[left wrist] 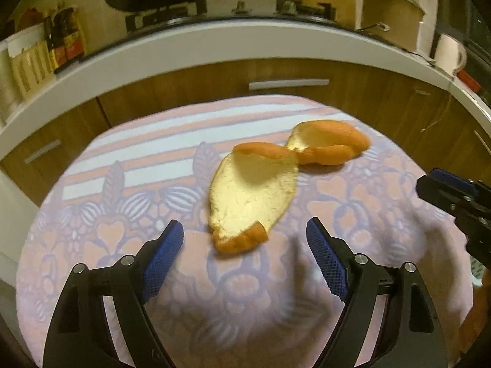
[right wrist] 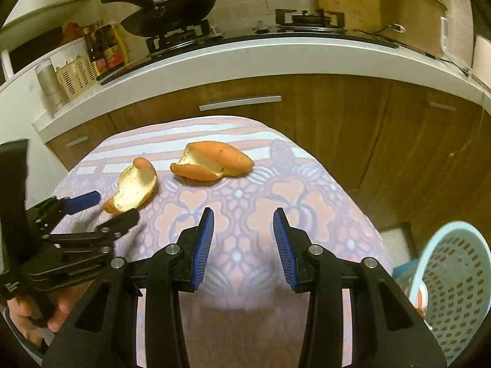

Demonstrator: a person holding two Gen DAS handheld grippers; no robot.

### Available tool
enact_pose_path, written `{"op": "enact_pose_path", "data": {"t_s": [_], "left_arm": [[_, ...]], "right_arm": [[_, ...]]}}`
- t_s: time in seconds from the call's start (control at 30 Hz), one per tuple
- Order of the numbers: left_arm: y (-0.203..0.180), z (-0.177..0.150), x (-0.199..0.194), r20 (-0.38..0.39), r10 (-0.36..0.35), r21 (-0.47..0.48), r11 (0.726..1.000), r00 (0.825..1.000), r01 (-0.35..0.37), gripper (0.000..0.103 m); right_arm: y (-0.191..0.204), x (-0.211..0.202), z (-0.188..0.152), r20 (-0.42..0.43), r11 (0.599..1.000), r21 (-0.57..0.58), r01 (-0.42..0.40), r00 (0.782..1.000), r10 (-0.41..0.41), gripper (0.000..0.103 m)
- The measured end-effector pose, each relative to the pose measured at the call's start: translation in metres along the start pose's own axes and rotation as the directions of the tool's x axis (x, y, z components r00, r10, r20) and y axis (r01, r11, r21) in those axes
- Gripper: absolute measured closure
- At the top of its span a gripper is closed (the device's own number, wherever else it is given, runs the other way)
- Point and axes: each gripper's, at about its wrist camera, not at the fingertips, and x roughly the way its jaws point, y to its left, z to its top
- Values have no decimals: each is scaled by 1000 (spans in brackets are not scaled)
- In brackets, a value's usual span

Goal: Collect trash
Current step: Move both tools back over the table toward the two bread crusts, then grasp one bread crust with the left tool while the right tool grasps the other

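Note:
Two orange peels lie on a patterned pink cloth point(left wrist: 122, 214). The near peel point(left wrist: 251, 196) lies white side up just ahead of my open left gripper point(left wrist: 245, 230), between its blue pads. The far peel point(left wrist: 328, 145) curls behind it to the right. In the right wrist view the near peel point(right wrist: 135, 187) sits at the left gripper's point(right wrist: 115, 205) tips, and the far peel point(right wrist: 211, 161) lies ahead of my open, empty right gripper point(right wrist: 243, 217). The right gripper also shows at the right edge of the left wrist view point(left wrist: 454, 196).
A light blue perforated basket point(right wrist: 454, 282) stands low at the right of the clothed table point(right wrist: 245, 245). Behind are wooden cabinets point(right wrist: 307, 116), a white counter point(right wrist: 245, 58), a stove with a black wok point(right wrist: 172, 9), bottles point(right wrist: 104, 46) and a steel pot point(right wrist: 411, 12).

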Motion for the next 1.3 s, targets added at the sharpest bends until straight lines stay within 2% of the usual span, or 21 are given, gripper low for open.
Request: {"op": "enact_pose_path", "data": {"t_s": [0.13,0.17,0.27,0.37,0.4,0.53,0.73,0.93,0.97,1.03,1.07,1.1,1.2,1.3], "left_arm": [[3,9,14,-24,29,-18,999,999,-29,23],[4,12,19,-35,38,-23,999,999,-39,23],[7,15,21,-28,27,-38,999,999,-29,25],[6,16,20,-14,37,-41,998,999,-38,42],[6,16,20,-8,40,-39,998,999,-40,51],[8,13,14,24,16,-51,999,1000,-15,68],[20,11,9,58,-32,-113,993,998,39,81],[21,10,8,64,-27,-115,993,998,34,82],[21,10,8,65,-27,-114,993,998,34,82],[20,10,8,67,-23,-109,994,997,31,83],[20,10,8,69,-22,-107,994,997,29,83],[20,10,7,70,-21,-106,994,997,28,83],[21,10,6,74,-23,-108,994,997,31,85],[22,9,3,91,-38,-106,993,995,47,87]], "right_arm": [[6,9,12,7,998,-66,-19,1000,19,66],[7,12,15,6,996,-87,-28,1000,29,62],[11,19,24,10,990,-132,-39,999,41,36],[19,32,33,7,979,-203,-35,999,38,34],[22,36,34,0,975,-218,-41,999,42,32],[29,54,39,-7,964,-263,-28,1000,27,25],[38,79,44,-52,957,-287,-36,998,22,21],[49,102,48,-101,951,-310,-11,995,-22,19],[50,105,48,-109,950,-311,-4,994,-32,20],[49,107,48,-128,954,-298,-24,992,-15,32],[46,104,49,-124,959,-281,-38,992,3,47],[43,103,49,-116,962,-271,-36,993,4,55],[36,93,49,-92,973,-224,-56,995,37,69],[28,80,46,-70,982,-179,-61,996,49,76]]}}
